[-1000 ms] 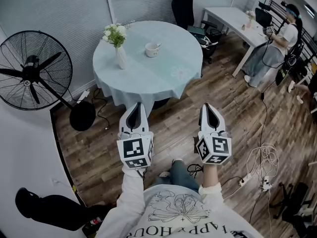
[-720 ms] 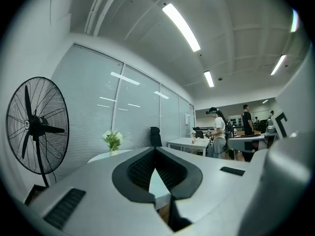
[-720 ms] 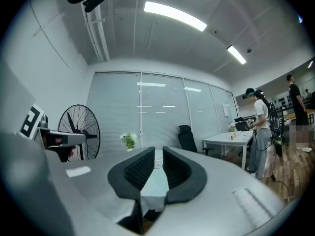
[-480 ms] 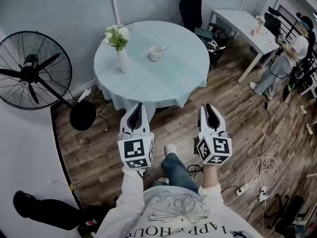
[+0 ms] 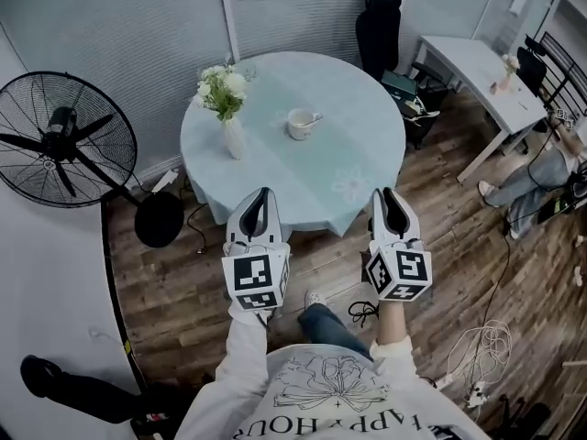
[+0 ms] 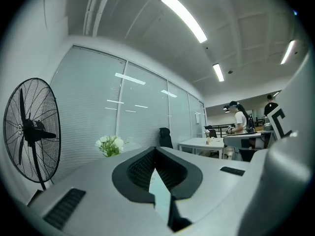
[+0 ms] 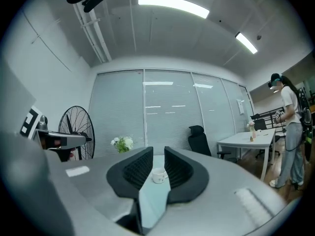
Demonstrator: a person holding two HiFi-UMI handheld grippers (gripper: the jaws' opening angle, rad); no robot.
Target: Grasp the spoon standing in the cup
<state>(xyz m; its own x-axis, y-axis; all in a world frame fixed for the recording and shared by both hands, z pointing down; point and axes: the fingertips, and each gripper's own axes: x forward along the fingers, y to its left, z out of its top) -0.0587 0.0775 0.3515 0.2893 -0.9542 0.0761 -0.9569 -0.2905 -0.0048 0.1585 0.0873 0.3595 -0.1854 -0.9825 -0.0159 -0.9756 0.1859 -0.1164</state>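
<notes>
Spoon point(image 5: 314, 117) stands in the white cup point(image 5: 299, 125), its handle leaning to the right over the rim. The cup sits near the middle of the round desk point(image 5: 367, 140), which is covered with a pale cloth. We see a vase of white flowers point(image 5: 227, 99) to the cup's left on the same desk, apart from it. Our left gripper point(image 5: 264, 196) is held level on our side of the desk, well apart from the cup, its jaws pressed together at the tips with nothing between them. Our right gripper point(image 5: 384, 195) hangs beside it, also level and well away from the cup. Its jaws have just been opening and stand spread, gripping nothing, with the cup showing far off through the gap. A standing fan point(image 5: 62, 140) is on the wood floor point(image 5: 183, 291) left of the desk.
</notes>
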